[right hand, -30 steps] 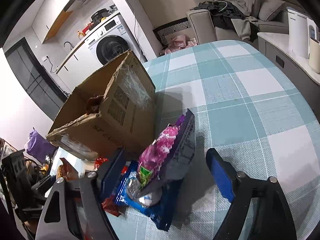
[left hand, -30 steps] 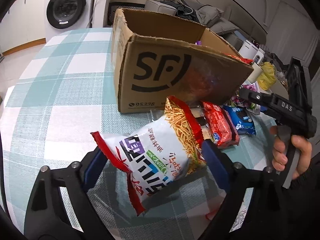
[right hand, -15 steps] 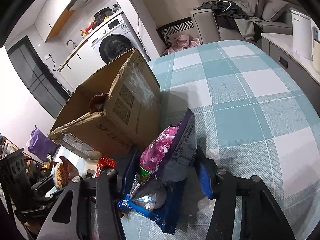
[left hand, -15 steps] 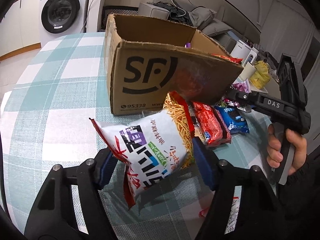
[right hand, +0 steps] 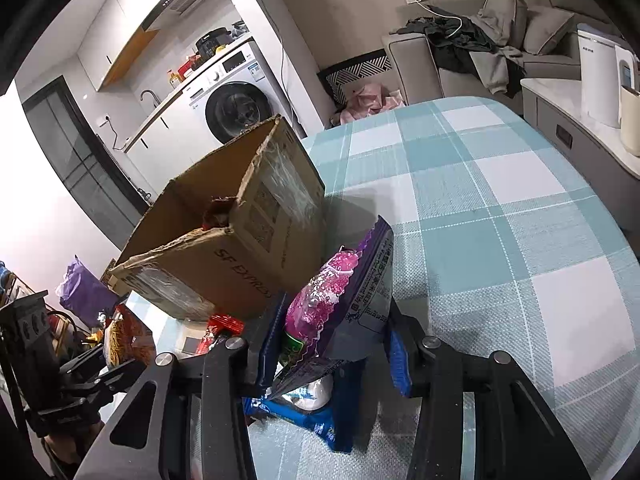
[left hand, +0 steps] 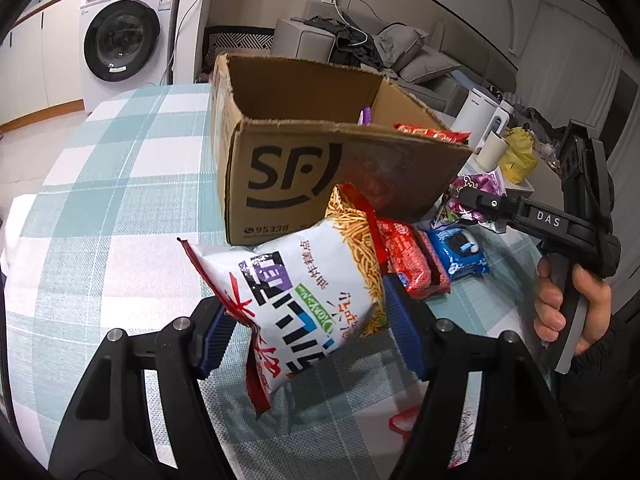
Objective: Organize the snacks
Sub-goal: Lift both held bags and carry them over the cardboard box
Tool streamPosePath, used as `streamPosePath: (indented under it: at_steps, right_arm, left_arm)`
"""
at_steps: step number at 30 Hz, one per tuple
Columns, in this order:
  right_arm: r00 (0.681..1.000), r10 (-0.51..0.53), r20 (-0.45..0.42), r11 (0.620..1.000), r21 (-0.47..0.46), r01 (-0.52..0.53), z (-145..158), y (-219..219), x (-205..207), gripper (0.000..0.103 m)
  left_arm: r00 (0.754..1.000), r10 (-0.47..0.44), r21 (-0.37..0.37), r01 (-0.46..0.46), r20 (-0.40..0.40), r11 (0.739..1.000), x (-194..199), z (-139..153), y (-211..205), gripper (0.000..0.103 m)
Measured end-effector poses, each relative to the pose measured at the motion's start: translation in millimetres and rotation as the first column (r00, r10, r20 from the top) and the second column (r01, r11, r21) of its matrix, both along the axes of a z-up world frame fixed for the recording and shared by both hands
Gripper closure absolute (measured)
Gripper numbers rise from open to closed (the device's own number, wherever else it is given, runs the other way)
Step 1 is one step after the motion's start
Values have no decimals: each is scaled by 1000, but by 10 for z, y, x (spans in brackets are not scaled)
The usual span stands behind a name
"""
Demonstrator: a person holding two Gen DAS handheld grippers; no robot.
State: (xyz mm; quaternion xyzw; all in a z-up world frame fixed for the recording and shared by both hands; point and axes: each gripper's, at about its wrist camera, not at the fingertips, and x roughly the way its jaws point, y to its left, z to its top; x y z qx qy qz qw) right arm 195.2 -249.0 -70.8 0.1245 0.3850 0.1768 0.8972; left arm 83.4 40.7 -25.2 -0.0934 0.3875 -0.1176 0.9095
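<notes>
My left gripper (left hand: 308, 320) is shut on a white and red noodle-snack bag (left hand: 296, 292), held tilted above the checked tablecloth just in front of the open cardboard box (left hand: 304, 168). My right gripper (right hand: 334, 344) is closing on a purple and pink snack bag (right hand: 340, 292). Both blue pads press its sides, and the bag stands upright beside the box (right hand: 256, 240). From the left wrist view the right gripper (left hand: 470, 196) shows to the right of the box, with a hand (left hand: 568, 300) on its handle. A red packet (left hand: 432, 134) sticks up inside the box.
Red snack packs (left hand: 412, 256) and a blue cookie pack (left hand: 460, 248) lie on the table at the box's near right corner. The blue pack (right hand: 316, 420) lies under the right gripper. A side counter with a white appliance (right hand: 600, 76) borders the table's right edge.
Both grippers closed from open onto their bags. The left one lifted the noodle bag off the cloth; the right one squeezed the purple bag where it stands.
</notes>
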Motion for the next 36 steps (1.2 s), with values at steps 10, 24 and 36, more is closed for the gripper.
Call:
streamPosePath:
  at_steps: [10,24,36]
  right_arm:
    - [998,-2,66,1000,8,2,263,-59,-186,58]
    - [987,26,158,1000,12,-28,685,-15,-393,58]
    - [973,61,222,998,12,-66,1001,172,-466,58]
  left_arm:
    - [997,5,8,-6,74,1000,-133,327,-12,36]
    - [985,20,28,-25,174,999,-216,809,-40,36]
    - [975,33,38,-42,218,998,-165,1091,-25,36]
